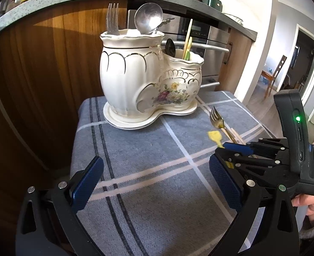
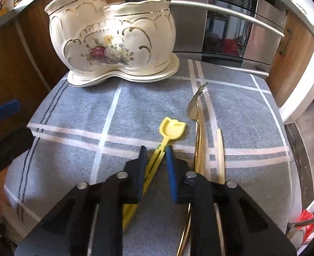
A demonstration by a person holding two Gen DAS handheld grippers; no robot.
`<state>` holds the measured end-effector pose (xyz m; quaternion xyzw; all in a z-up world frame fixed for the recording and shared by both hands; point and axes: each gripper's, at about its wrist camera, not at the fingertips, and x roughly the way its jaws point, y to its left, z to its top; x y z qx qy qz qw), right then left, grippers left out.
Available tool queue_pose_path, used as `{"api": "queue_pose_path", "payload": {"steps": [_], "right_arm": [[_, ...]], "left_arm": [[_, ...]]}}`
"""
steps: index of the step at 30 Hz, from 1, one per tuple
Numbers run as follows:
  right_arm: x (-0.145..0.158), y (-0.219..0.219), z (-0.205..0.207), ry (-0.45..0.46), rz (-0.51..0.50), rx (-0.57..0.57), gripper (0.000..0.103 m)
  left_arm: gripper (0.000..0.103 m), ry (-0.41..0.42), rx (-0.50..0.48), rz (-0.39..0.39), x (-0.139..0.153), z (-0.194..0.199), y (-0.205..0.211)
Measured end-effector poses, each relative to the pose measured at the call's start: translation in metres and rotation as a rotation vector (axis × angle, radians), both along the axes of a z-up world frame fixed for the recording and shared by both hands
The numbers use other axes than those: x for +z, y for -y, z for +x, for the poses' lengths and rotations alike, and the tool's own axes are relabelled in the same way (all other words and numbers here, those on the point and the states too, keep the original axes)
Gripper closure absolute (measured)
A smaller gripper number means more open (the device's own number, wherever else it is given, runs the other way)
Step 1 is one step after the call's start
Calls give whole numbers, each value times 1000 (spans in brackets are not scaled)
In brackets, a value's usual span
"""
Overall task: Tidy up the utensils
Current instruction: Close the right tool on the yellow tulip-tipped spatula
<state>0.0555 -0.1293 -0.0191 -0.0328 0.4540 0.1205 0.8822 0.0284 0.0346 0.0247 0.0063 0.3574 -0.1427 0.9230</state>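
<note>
On oven-side stool: checked cloth (image 1: pixel 157 192)

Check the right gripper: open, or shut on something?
Shut on the yellow utensil: the right gripper's blue pads press either side of its handle, which lies on the cloth.

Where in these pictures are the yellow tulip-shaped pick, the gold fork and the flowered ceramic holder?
yellow tulip-shaped pick (image 2: pixel 173 128), right wrist view, on its tulip head.
gold fork (image 2: pixel 196 104), right wrist view, below its tines.
flowered ceramic holder (image 1: pixel 122 72), left wrist view, on its taller compartment's wall.
</note>
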Motion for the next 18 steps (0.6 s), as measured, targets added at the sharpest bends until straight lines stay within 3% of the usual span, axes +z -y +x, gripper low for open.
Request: {"api": "queue_pose_path", "payload": {"steps": [8,18], "right_arm": [[17,37,-8,16,204,-31,93],[46,105,-22,107,252,-146,93]], "left_arm": [[5,-21,-38,4,-2,2,15],[5,-54,-134,7,-8,23,82]]}}
